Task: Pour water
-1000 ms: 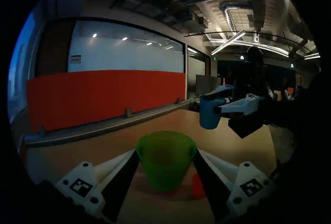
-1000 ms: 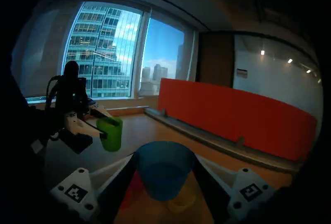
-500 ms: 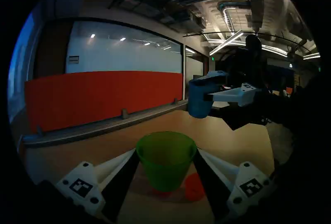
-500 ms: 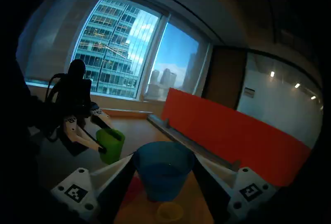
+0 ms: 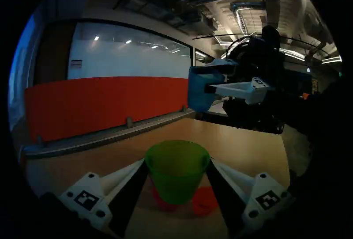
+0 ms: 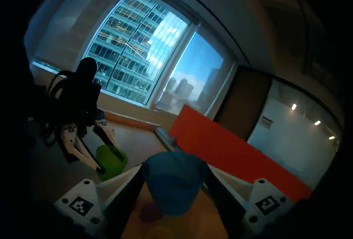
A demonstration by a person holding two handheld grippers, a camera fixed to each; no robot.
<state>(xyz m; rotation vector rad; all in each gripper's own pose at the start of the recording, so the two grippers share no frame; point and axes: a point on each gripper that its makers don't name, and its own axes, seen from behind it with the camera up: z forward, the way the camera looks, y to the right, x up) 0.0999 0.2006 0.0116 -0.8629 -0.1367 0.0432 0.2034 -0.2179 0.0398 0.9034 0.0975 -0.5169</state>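
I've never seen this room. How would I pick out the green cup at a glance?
Find the long orange wall panel behind the wooden table. In front of it, the left gripper clamps the green cup upright between its white fingers. It is the only green one: the blue cup hangs higher in the right gripper, and the red things below lie on the table.

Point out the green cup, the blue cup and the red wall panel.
green cup [image 5: 177, 172]: left gripper view, front of its side wall.
blue cup [image 6: 174, 190]: right gripper view, front of its side wall.
red wall panel [image 5: 106, 102]: left gripper view, middle of its face.
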